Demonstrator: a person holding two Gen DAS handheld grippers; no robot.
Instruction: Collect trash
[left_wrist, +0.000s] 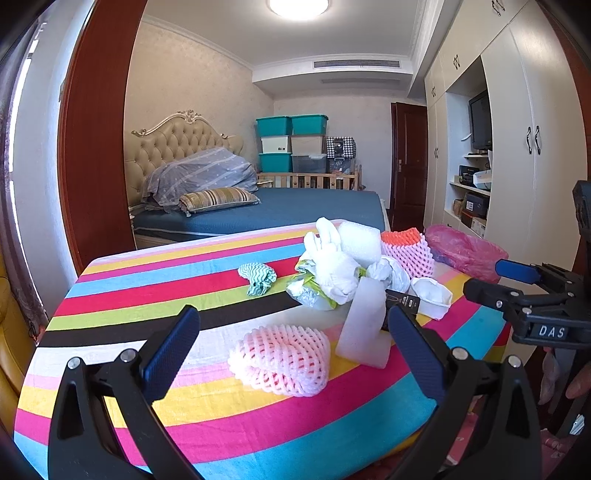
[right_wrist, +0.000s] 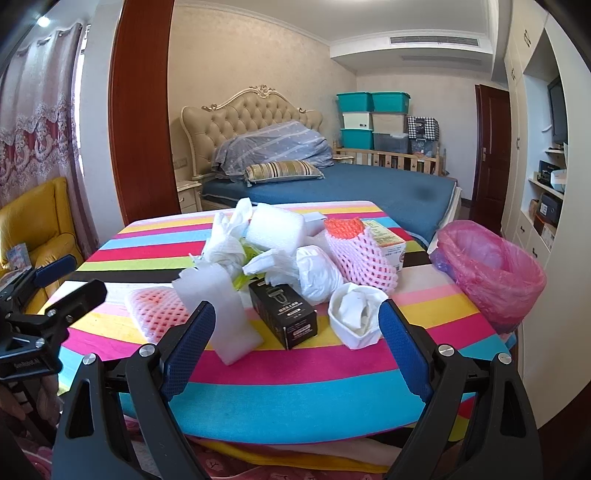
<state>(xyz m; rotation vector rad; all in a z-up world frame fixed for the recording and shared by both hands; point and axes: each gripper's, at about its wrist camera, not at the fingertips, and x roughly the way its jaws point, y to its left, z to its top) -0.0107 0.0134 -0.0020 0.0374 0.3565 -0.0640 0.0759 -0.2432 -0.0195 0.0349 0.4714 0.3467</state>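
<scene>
A pile of trash lies on the striped table (left_wrist: 184, 266): a pink foam net (left_wrist: 282, 363), a white foam block (left_wrist: 364, 326), crumpled white paper (left_wrist: 332, 266), a black box (right_wrist: 284, 317), a white paper cup (right_wrist: 356, 314), a green-white rag (left_wrist: 257, 277) and a pink-orange foam net (right_wrist: 360, 254). A bin lined with a pink bag (right_wrist: 487, 266) stands at the table's right edge. My left gripper (left_wrist: 295, 354) is open, low over the near side with the pink net between its fingers' line. My right gripper (right_wrist: 297, 350) is open before the black box.
A bed with blue cover (left_wrist: 295, 206) lies behind the table. Stacked storage boxes (left_wrist: 291, 144) stand at the far wall. White wardrobes (left_wrist: 532, 147) run along the right. A yellow armchair (right_wrist: 33, 229) stands at the left. A yellow carton (right_wrist: 388, 240) lies behind the nets.
</scene>
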